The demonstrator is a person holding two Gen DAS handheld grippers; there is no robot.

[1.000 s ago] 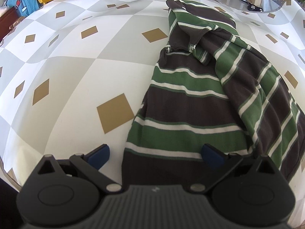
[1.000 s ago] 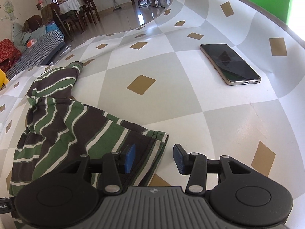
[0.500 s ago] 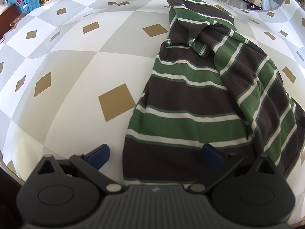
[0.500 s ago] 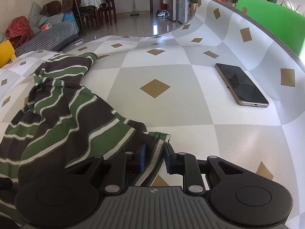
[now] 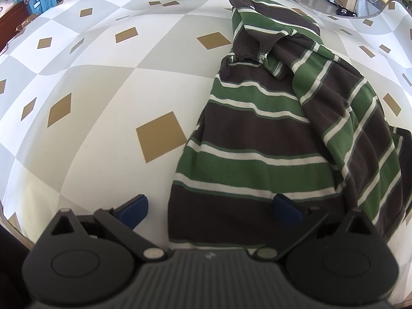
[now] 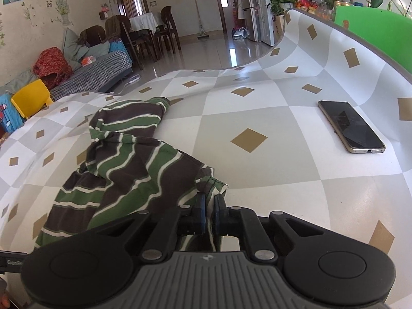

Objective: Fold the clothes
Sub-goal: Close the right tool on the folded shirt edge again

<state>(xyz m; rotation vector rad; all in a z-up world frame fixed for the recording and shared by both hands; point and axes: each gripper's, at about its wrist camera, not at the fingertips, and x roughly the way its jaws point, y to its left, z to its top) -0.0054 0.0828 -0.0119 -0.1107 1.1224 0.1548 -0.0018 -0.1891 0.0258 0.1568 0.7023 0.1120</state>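
Closing our right gripper point(image 6: 209, 207) on the near right corner of the shirt point(image 5: 260, 139), we pinch soft, light cloth that sags. Our left gripper point(image 5: 209, 207) stands open over the near hem on the table point(image 5: 97, 108).

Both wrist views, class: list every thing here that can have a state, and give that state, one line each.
Striped shirt: crumpled, partly folded over itself, one corner bunched and raised.
Right gripper: fingers closing, pinching that shirt corner.
Left gripper: wide open, holding nothing, straddling the shirt's near edge.
Phone: lying flat, face up, screen dark and cracked.
Tablecloth: spread over the table, far edge curled up.
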